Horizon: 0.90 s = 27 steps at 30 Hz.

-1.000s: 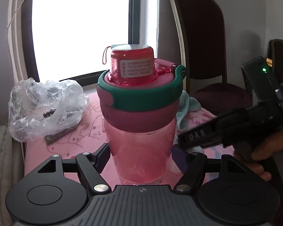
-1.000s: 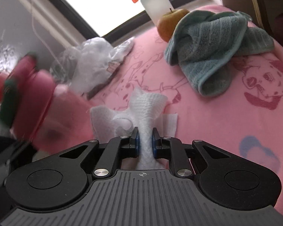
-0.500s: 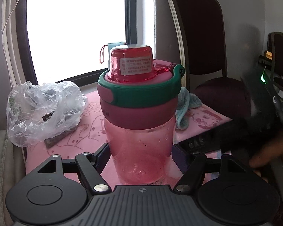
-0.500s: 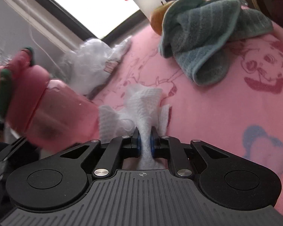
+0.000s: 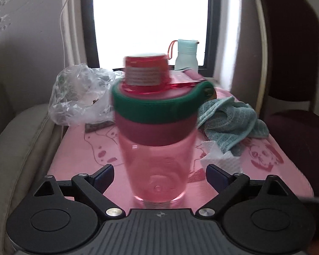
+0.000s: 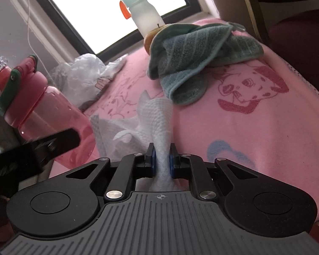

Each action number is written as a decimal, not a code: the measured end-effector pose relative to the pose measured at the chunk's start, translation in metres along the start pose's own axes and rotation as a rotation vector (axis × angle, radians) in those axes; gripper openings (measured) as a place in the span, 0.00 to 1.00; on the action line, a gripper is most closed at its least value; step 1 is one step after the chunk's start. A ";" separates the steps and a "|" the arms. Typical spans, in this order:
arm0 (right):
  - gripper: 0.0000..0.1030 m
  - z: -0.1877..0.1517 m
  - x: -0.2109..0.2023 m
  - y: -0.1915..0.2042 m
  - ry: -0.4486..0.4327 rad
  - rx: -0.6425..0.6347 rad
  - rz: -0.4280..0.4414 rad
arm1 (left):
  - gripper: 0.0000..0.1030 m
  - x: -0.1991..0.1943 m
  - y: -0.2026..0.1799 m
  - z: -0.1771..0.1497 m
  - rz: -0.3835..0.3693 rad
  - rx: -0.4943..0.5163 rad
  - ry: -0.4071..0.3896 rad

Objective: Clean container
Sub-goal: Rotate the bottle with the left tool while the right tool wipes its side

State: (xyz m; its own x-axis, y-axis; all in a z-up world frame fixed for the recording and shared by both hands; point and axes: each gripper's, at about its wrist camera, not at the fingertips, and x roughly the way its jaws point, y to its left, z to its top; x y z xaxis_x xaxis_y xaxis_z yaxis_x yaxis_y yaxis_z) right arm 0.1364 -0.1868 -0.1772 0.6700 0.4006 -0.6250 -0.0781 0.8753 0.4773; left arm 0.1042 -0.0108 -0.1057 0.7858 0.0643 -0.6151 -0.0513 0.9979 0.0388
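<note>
Pink bottle (image 5: 157,148) upright, lid up, between spread left tongs (image 5: 159,173), untouched; right tongs (image 6: 161,159) clenched on paper towel (image 6: 155,119).

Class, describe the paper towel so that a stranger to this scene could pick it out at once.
Start at the pink blanket under the window. Between the pink bottle and the crumpled teal cloth lies the paper towel. It alone is white and dimpled, with one end pinched in the right gripper.

A glossy translucent pink plastic bottle (image 5: 157,159) stands on a soft pink fleece-covered surface (image 6: 255,131), near a ribbed teal terry cloth (image 6: 193,59), embossed white paper towel (image 6: 157,116) and crinkled clear plastic bag (image 5: 80,93).
</note>
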 end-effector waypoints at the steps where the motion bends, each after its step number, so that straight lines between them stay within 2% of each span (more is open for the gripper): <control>1: 0.14 -0.001 0.000 0.000 -0.002 -0.004 -0.002 | 0.91 0.001 -0.006 0.001 0.033 0.005 -0.006; 3: 0.14 -0.002 -0.001 -0.002 -0.009 0.000 -0.001 | 0.89 0.005 -0.014 0.002 0.098 0.013 -0.017; 4: 0.14 -0.002 -0.002 -0.002 -0.012 -0.001 -0.003 | 0.83 0.006 -0.015 0.003 0.117 0.009 -0.017; 6: 0.14 -0.003 0.000 -0.001 -0.017 -0.014 -0.009 | 0.71 0.010 -0.011 0.003 0.100 -0.008 -0.011; 9: 0.14 -0.004 0.000 0.001 -0.022 -0.030 -0.018 | 0.69 0.009 -0.005 0.003 0.052 0.013 -0.008; 12: 0.13 -0.004 -0.001 0.000 -0.022 -0.031 -0.019 | 0.69 0.009 0.009 0.004 -0.045 0.056 -0.005; 17: 0.13 -0.007 -0.003 0.002 -0.053 -0.055 -0.053 | 0.68 0.014 0.046 0.005 -0.317 0.255 -0.026; 18: 0.16 -0.008 -0.004 0.004 -0.068 -0.066 -0.069 | 0.68 0.016 0.053 0.004 -0.358 0.279 -0.034; 19: 0.18 -0.009 -0.005 0.007 -0.083 -0.077 -0.086 | 0.68 0.017 0.058 0.004 -0.386 0.290 -0.042; 21: 0.11 -0.008 -0.009 0.013 -0.104 -0.096 -0.098 | 0.68 0.018 0.063 0.002 -0.411 0.291 -0.052; 24: 0.11 0.003 -0.018 0.022 -0.093 -0.082 0.020 | 0.68 0.015 0.060 -0.002 -0.405 0.304 -0.076; 27: 0.11 0.021 -0.032 0.034 -0.121 -0.044 0.164 | 0.68 0.013 0.058 -0.006 -0.395 0.321 -0.099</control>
State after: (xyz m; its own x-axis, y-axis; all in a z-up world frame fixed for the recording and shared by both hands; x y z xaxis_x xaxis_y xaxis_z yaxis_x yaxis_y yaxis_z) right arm 0.1279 -0.1756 -0.1285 0.7295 0.5056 -0.4606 -0.2239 0.8129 0.5377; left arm 0.1075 0.0478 -0.1162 0.7620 -0.3335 -0.5552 0.4409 0.8950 0.0675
